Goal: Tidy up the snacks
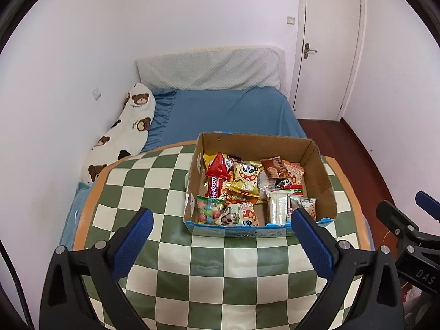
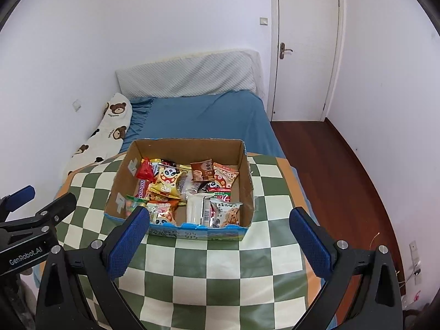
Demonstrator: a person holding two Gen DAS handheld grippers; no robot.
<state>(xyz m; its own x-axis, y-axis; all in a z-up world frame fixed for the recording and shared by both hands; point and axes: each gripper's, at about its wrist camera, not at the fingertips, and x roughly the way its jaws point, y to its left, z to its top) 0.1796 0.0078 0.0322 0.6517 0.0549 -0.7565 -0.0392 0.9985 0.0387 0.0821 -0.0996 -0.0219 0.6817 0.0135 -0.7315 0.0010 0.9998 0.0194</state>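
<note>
**Both grippers spread wide and empty, snack box just ahead**

The left gripper has its two blue-padded fingers set far apart, with nothing between them and nothing touching the pads. It hangs above the green-and-white checked tablecloth. Straight ahead of it, past its fingertips, stands the open cardboard box of snacks; in the left wrist view the right-hand finger overlaps the box's near right corner, though whether it touches cannot be told.

The right gripper is likewise opened wide and holds nothing. The box lies ahead of it and a little to its left, and its left finger overlaps the box's near left corner in the picture; contact cannot be judged. The other gripper shows at the left edge of this view, beside and apart from it.

Inside the box the packets lie heaped together: a red pouch at the far left, a yellow panda packet toward the middle, a brown biscuit packet at the far right, a bag of coloured candy balls at the near left, a white wrapped bar and a cookie packet at the near right.

Beyond the table lies a bed with a blue sheet, and a bear-print pillow to the left.
</note>
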